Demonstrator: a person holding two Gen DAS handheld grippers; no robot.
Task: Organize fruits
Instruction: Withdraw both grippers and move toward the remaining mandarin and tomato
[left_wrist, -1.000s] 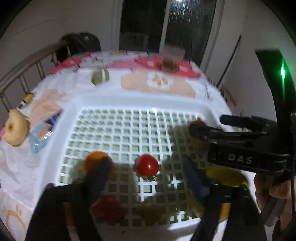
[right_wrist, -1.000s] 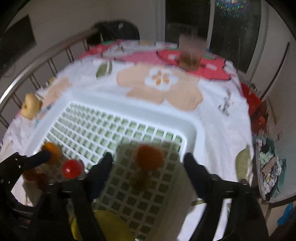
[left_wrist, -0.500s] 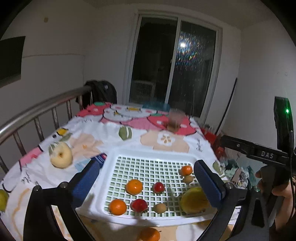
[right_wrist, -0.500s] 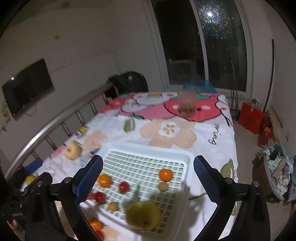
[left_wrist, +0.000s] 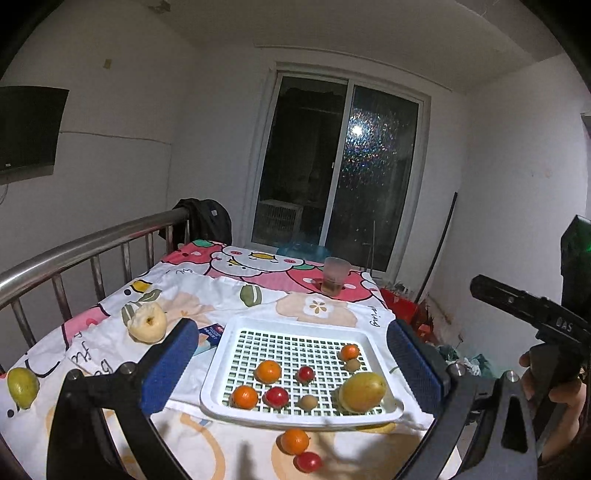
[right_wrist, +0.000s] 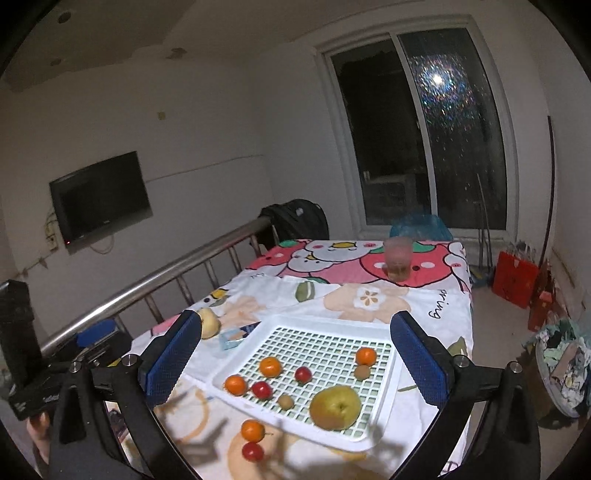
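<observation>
Left gripper: the left gripper (left_wrist: 291, 369), black-framed with blue pads, stands spread wide with nothing between the pads, hanging back from the table and framing the tray.
Right gripper: the right gripper (right_wrist: 295, 365), same build, is just finishing spreading its jaws, nothing between them; in the left view its black body and the person's hand (left_wrist: 554, 391) show at 3 o'clock.
Loose fruit near edge: a small round orange mandarin (left_wrist: 294, 441) and a small red tomato-like fruit (left_wrist: 308, 461) lie on the cloth at 6 o'clock, just outside the tray's near rim.
Tray: the white plastic lattice tray (left_wrist: 306, 321) sits mid-table and holds a large yellow-green pear (left_wrist: 362, 391) at its 4 o'clock corner, three mandarins, two red fruits and two small brown ones, all apart.
Fruit at left: a pale yellow apple (left_wrist: 147, 326) at 9 o'clock and a green-yellow fruit (left_wrist: 22, 386) at 8 o'clock rest on the patterned tablecloth (left_wrist: 207, 295), well apart from the tray.
Far end: a clear plastic cup (left_wrist: 335, 280) at 12 o'clock.
Step in hand: between placements, I judge; four fruits remain outside.
Next move: probably lower one gripper over the near mandarin or red fruit, close gently, lift over the rim.
Change from a second ago: both cameras were low over the lattice with jaws narrower; now they are raised and drawn back.
</observation>
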